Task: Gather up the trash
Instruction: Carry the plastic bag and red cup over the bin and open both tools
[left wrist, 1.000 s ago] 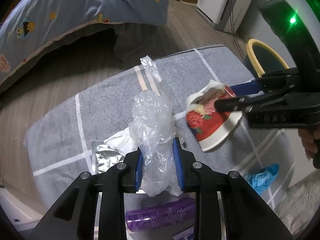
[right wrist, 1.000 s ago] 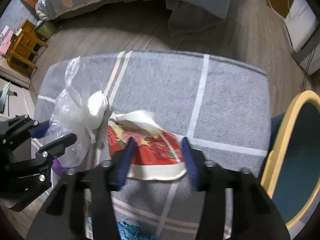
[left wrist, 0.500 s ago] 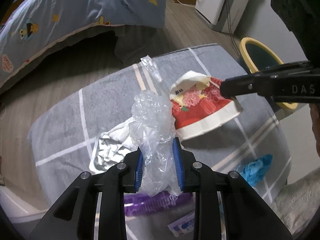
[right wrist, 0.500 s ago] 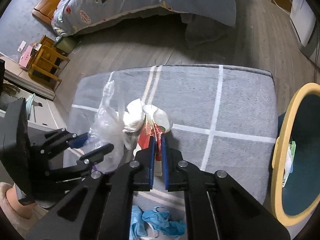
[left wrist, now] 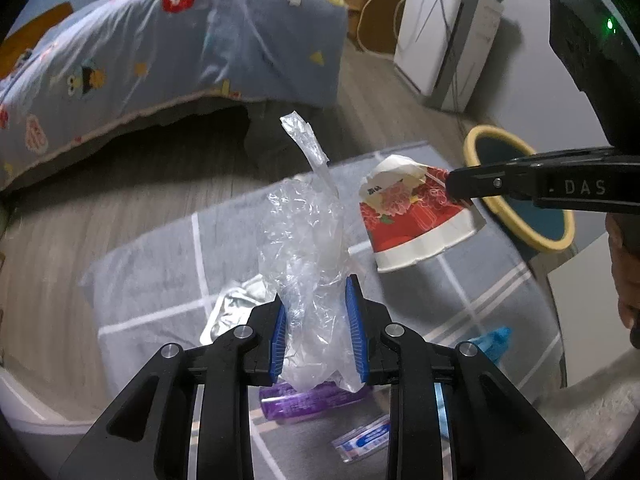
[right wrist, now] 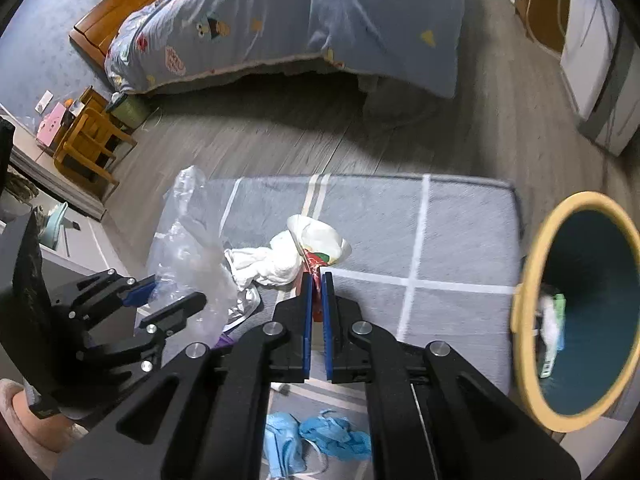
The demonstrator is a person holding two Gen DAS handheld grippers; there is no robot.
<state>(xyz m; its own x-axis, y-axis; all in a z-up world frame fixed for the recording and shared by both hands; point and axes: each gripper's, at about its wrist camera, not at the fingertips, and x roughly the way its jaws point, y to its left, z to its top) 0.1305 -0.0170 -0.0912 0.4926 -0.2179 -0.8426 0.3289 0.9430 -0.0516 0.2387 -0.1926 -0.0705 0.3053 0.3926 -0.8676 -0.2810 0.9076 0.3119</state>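
Observation:
My left gripper (left wrist: 316, 316) is shut on a crumpled clear plastic bag (left wrist: 304, 248), lifted above the grey checked mat (left wrist: 160, 276). My right gripper (right wrist: 317, 280) is shut on the wall of a red flowered paper cup (right wrist: 320, 244), which hangs clear of the mat; in the left wrist view the cup (left wrist: 412, 224) dangles from the right gripper (left wrist: 452, 190). A yellow-rimmed teal bin (right wrist: 576, 320) stands at the mat's right edge, with some trash inside. The left gripper (right wrist: 160, 300) and the bag (right wrist: 192, 248) also show at the left of the right wrist view.
Left on the mat: white tissue (right wrist: 272, 262), a silver foil wrapper (left wrist: 228, 312), a purple bottle (left wrist: 304, 400), a small packet (left wrist: 364, 440) and blue gloves (right wrist: 320, 438). A bed with a blue quilt (left wrist: 180, 40) stands beyond; a white appliance (left wrist: 444, 36) stands at the far right.
The right gripper shut on the cup and lifted it off the mat. Both grippers rose, so the mat looks farther away. The bag stayed in the left gripper.

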